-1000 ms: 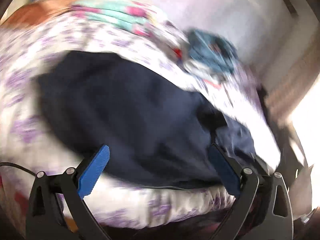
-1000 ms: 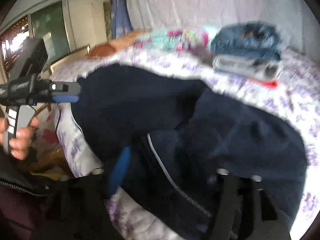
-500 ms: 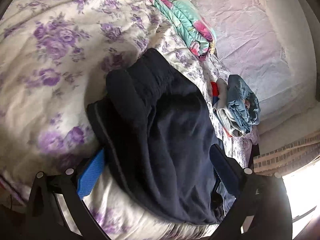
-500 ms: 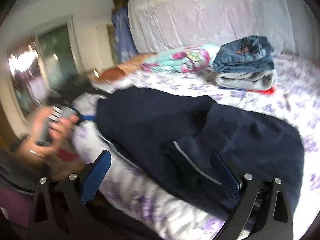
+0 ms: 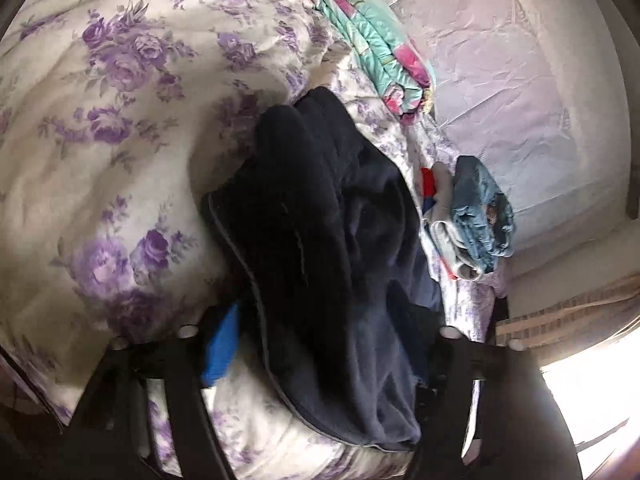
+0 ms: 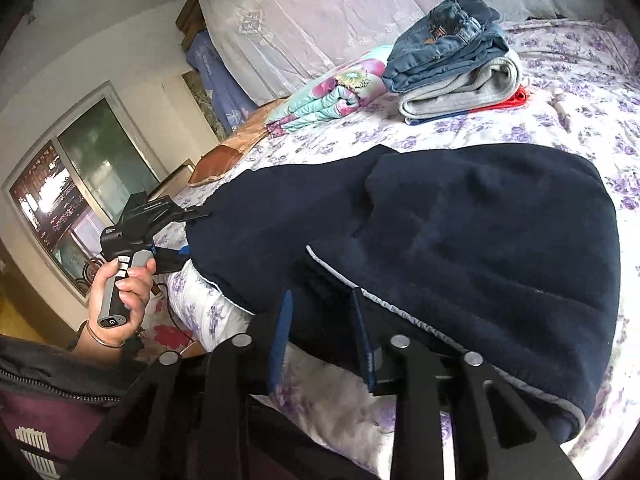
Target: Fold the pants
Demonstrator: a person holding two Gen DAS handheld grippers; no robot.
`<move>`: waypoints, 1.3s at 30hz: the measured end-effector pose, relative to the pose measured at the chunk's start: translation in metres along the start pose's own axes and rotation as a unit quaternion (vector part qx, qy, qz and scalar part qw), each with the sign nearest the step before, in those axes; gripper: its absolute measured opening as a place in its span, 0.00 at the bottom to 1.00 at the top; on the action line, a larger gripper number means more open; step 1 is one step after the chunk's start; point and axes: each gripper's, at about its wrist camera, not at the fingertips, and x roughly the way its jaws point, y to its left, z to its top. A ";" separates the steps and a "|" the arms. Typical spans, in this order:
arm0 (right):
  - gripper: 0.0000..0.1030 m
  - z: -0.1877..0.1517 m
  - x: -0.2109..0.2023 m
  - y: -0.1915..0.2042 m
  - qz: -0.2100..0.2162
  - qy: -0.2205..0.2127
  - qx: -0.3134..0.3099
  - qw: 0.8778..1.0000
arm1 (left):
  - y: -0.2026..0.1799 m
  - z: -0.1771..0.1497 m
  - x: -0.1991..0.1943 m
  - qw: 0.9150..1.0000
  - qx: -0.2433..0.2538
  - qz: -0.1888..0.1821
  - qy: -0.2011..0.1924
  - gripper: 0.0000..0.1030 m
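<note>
Navy pants (image 6: 460, 248) lie on the bed (image 6: 568, 92) at its near edge, already doubled over: one layer rests on another, and a pale piped seam runs along the front edge. Judgement: the fold is partly done, and this step looks like taking hold of the near edge for another fold.

Right gripper (image 6: 322, 332): fingers drawn close together, a narrow gap between the blue pads, tips right at the piped hem. Whether any cloth is pinched between them, I cannot tell.

Left gripper (image 5: 320, 344): the blue pad sits at the pants' left edge, and dark fabric lies across the space between the fingers. The right finger is mostly hidden. It looks closed on the edge, but this is unconfirmed. In the right wrist view it sits at the far corner of the pants, held in the person's hand (image 6: 120, 292).

Next move, as judged: both edges need a sure grip, then lift and carry together so the layers stay aligned. The fleece looks thick and may slip or bunch.

Surface: soft bedspread with purple flowers. Farther back sit a stack of folded clothes (image 6: 452, 60), jeans on top, and a folded floral quilt (image 6: 328, 92). A pale cloth covers the wall, and there is a window (image 6: 80, 184) to the left.
</note>
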 end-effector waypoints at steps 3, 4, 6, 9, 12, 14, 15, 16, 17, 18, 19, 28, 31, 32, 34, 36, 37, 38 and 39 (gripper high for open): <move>0.43 0.002 0.000 0.002 0.000 -0.002 -0.006 1.000 | -0.012 -0.011 0.001 1.000 0.007 -0.003 0.007 0.82; 0.43 0.002 0.000 0.003 -0.001 -0.003 -0.009 1.000 | -0.014 -0.015 0.006 1.000 0.006 0.003 0.013 0.80; 0.46 0.003 -0.001 0.003 -0.003 -0.006 -0.013 1.000 | -0.016 -0.019 0.011 1.000 0.002 0.011 0.018 0.76; 0.47 0.003 -0.003 0.003 -0.005 -0.008 -0.012 1.000 | -0.013 -0.009 0.014 1.000 -0.007 0.018 0.008 0.56; 0.47 0.002 -0.005 0.002 -0.010 -0.010 -0.012 1.000 | -0.004 0.007 0.018 1.000 -0.024 0.020 0.002 0.24; 0.47 0.002 -0.009 0.001 -0.015 -0.017 -0.011 1.000 | -0.004 0.008 0.017 1.000 -0.022 0.016 0.000 0.22; 0.47 0.002 -0.014 -0.001 -0.023 -0.024 -0.010 0.999 | -0.010 0.005 0.014 1.000 -0.003 0.023 -0.008 0.19; 0.47 0.002 -0.018 -0.005 -0.027 -0.029 -0.007 0.999 | -0.021 0.000 0.010 0.999 0.027 0.036 -0.020 0.18; 0.47 0.003 -0.023 -0.009 -0.028 -0.033 -0.003 0.999 | -0.033 -0.006 0.005 0.997 0.054 0.045 -0.030 0.17; 0.47 0.004 -0.029 -0.014 -0.028 -0.039 0.003 0.999 | -0.051 -0.014 -0.001 0.993 0.094 0.054 -0.042 0.16; 0.47 0.005 -0.034 -0.019 -0.027 -0.044 0.007 0.999 | -0.073 -0.025 -0.008 0.987 0.138 0.062 -0.055 0.16; 0.69 0.026 -0.129 -0.069 -0.088 -0.181 0.071 0.977 | -0.265 -0.166 0.016 0.864 0.500 0.048 -0.013 0.18; 0.78 0.019 -0.145 -0.087 -0.111 -0.198 0.099 0.969 | -0.286 -0.239 0.075 0.812 0.575 0.027 0.095 0.35; 0.80 0.016 -0.146 -0.094 -0.115 -0.193 0.109 0.968 | -0.283 -0.268 0.106 0.783 0.603 0.031 0.149 0.39; 0.82 0.009 -0.138 -0.109 -0.112 -0.168 0.138 0.970 | -0.266 -0.297 0.150 0.754 0.615 0.047 0.224 0.44; 0.83 0.004 -0.130 -0.117 -0.095 -0.143 0.157 0.972 | -0.262 -0.295 0.148 0.764 0.607 0.033 0.216 0.50; 0.84 0.002 -0.126 -0.117 -0.083 -0.135 0.160 0.974 | -0.264 -0.290 0.139 0.771 0.597 0.014 0.220 0.53; 0.86 0.002 -0.122 -0.116 -0.073 -0.126 0.157 0.977 | -0.268 -0.280 0.126 0.784 0.580 -0.012 0.223 0.54; 0.88 0.003 -0.120 -0.114 -0.068 -0.121 0.153 0.978 | -0.270 -0.273 0.114 0.791 0.570 -0.026 0.219 0.65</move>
